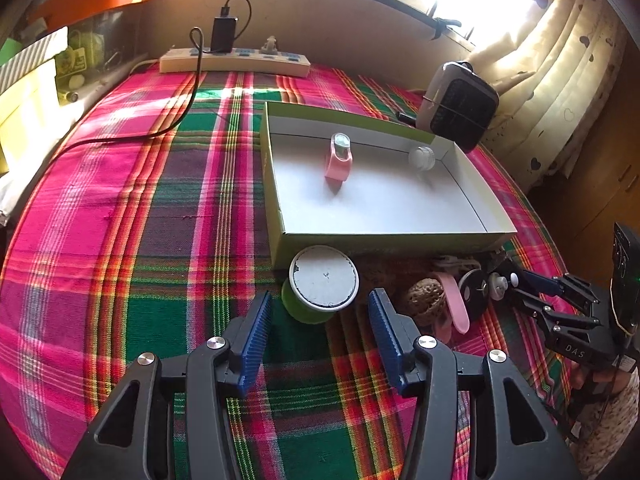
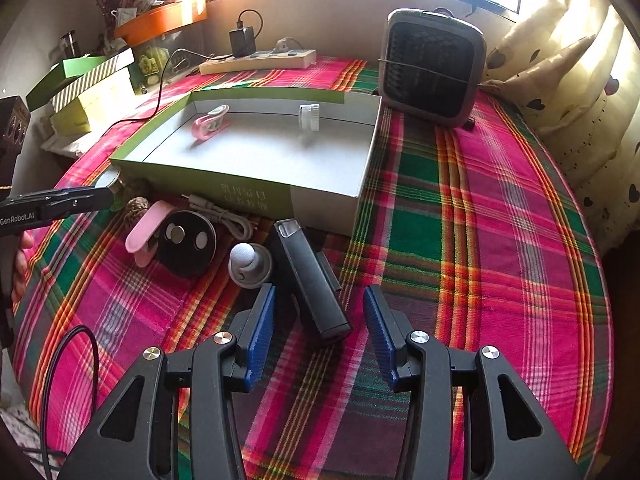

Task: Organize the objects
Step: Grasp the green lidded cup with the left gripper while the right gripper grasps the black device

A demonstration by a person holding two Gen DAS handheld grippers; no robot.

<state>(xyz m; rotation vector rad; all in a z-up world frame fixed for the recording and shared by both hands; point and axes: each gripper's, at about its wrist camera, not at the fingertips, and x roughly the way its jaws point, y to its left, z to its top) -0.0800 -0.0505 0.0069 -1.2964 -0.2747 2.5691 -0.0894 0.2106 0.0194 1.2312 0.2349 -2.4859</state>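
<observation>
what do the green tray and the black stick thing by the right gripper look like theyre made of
The tray looks like cardboard: thin folded walls, matte white lining, green printed outside. The black stick looks like hard plastic, possibly coated metal: smooth, faintly glossy, with a clear tip. It lies between the right gripper's open jaws, seemingly untouched.

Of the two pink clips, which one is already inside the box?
The pink clip with the clear top, standing on the box floor. The other pink clip still lies on the cloth beside the walnut.
</observation>
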